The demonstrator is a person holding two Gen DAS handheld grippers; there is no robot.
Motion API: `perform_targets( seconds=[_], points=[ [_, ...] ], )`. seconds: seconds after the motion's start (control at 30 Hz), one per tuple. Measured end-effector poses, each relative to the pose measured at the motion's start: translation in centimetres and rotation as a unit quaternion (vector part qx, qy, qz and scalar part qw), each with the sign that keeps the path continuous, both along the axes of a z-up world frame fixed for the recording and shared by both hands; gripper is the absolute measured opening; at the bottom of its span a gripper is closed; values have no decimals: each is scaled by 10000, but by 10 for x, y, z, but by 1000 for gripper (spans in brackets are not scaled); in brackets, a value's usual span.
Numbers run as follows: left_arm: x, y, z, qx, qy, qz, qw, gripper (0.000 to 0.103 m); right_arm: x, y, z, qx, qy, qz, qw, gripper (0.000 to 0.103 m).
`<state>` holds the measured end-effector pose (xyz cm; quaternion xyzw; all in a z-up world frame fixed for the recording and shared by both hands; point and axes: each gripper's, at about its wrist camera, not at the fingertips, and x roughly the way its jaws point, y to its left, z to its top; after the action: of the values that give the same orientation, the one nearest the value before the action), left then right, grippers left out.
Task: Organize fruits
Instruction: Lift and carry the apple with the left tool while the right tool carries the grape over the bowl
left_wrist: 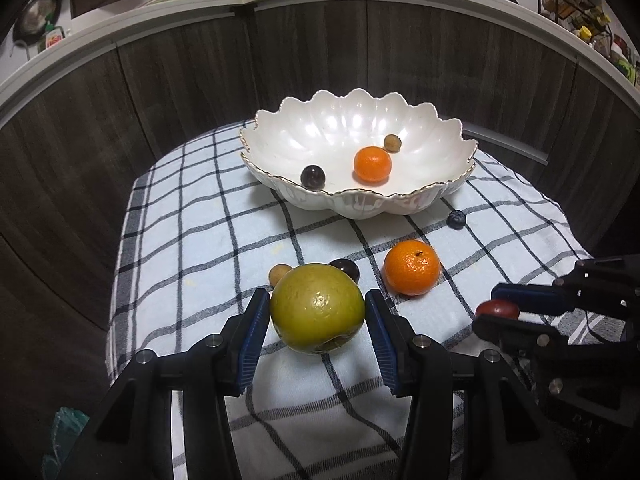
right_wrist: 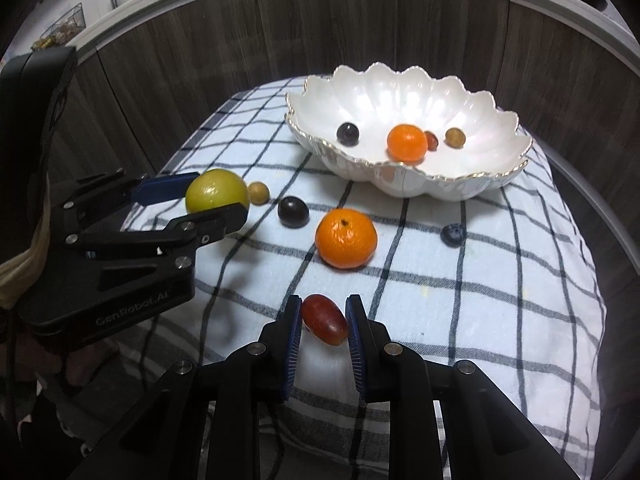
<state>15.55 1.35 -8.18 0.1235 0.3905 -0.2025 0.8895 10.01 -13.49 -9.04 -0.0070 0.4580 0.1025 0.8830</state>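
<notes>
Green fruit (left_wrist: pixel 316 308) clamped in left gripper (left_wrist: pixel 316 312), red grape (right_wrist: pixel 324 319) in right gripper (right_wrist: pixel 323 320)

The lettering "GenRobot.AI" was printed in pale grey on the black body of the left gripper (right_wrist: pixel 218 204), just behind its fingers that were closed on the green fruit (right_wrist: pixel 216 191). A red label was seen on a bottle (left_wrist: pixel 54 40) on the counter far behind the gripper, but its wording was too blurred to be read. No other text was legible.
</notes>
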Motion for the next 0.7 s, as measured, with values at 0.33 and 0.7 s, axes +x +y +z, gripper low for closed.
perform_targets(
  seconds=[0.33,0.7],
  points=[
    [-11,2,17,-25,-87,211,9997,48,-3,-8,21,67,-334,-110,9994,24],
    [-7,-5,40,-159,-249,375,9989,48,2,-16,42,134,-656,-206,9975,24]
  ],
)
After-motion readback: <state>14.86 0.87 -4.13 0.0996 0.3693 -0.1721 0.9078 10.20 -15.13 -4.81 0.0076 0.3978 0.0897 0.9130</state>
